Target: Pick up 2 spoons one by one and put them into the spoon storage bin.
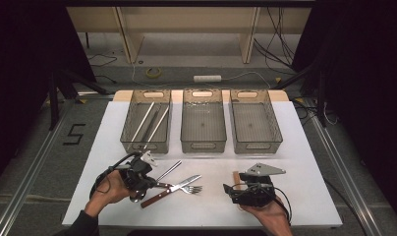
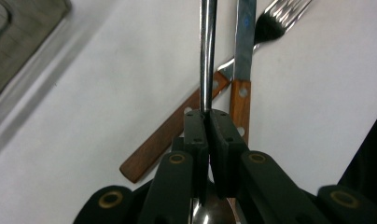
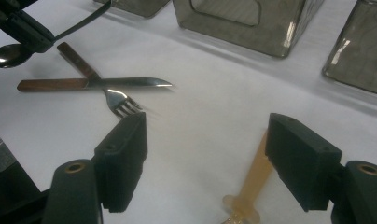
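Observation:
My left gripper point(image 2: 207, 116) is shut on the steel handle of a spoon point(image 2: 207, 51), whose bowl shows below the jaws. From above, the left gripper point(image 1: 155, 184) holds the spoon point(image 1: 169, 170) slightly off the white table, near its front left. Just under it lie a wooden-handled knife point(image 1: 162, 193) and fork point(image 1: 190, 188), crossed over each other. The right gripper view has the spoon's bowl point(image 3: 4, 55) at the top left, beside the knife point(image 3: 126, 83) and the fork point(image 3: 121, 105). My right gripper point(image 3: 205, 135) stands open over a pale wooden stick-like utensil point(image 3: 252, 179), apart from it.
Three smoky plastic bins stand in a row at the back of the white table point(image 1: 304, 162). The left bin point(image 1: 130, 140) holds long metal sticks; the middle bin point(image 1: 203, 142) and the right bin point(image 1: 258, 142) stand beside it. The floor behind holds cables and a power strip.

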The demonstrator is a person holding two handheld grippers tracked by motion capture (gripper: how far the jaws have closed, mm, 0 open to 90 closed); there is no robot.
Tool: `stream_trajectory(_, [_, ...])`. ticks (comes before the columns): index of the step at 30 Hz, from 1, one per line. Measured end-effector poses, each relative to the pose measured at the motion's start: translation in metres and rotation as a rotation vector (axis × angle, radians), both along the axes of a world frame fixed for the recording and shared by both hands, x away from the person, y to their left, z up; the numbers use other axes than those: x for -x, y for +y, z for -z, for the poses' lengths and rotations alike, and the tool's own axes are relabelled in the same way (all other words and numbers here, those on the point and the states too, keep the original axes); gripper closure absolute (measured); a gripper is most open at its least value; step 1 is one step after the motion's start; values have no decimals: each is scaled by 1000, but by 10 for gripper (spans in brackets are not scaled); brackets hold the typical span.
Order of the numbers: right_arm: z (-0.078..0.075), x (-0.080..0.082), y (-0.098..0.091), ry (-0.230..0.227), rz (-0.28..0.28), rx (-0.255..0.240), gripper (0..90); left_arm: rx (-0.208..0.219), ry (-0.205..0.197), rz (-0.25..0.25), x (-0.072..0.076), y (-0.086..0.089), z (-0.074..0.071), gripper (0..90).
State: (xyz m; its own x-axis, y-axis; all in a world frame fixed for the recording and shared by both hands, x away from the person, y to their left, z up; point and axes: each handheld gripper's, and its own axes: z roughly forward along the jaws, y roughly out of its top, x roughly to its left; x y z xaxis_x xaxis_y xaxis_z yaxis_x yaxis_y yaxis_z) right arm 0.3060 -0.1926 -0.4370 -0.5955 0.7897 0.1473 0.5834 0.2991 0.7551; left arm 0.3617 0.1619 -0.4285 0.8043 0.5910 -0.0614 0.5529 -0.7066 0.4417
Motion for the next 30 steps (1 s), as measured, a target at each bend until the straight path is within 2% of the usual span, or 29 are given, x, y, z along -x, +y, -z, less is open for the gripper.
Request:
stream_trajectory(7, [-1, 0, -1, -10, -2, -11, 306, 72, -24, -27, -9, -6, -15, 852])
stream_trajectory(10, [-1, 1, -1, -10, 0, -14, 306, 95, -36, -38, -15, -9, -22, 852])
stream_trajectory(14, [-2, 1, -2, -11, 4, -15, 306, 146, -45, -45, -25, -14, -26, 852])
stream_trajectory(17, [-3, 1, -3, -13, 3, -18, 306, 156, -64, -59, -32, -17, -29, 852])
stream_trajectory(19, [-3, 1, -3, -11, 5, -18, 306, 178, -74, -70, -37, -18, -32, 852])
stream_trajectory(30, [-3, 1, -4, -12, 7, -19, 306, 238, -132, -120, -68, -31, -56, 852])
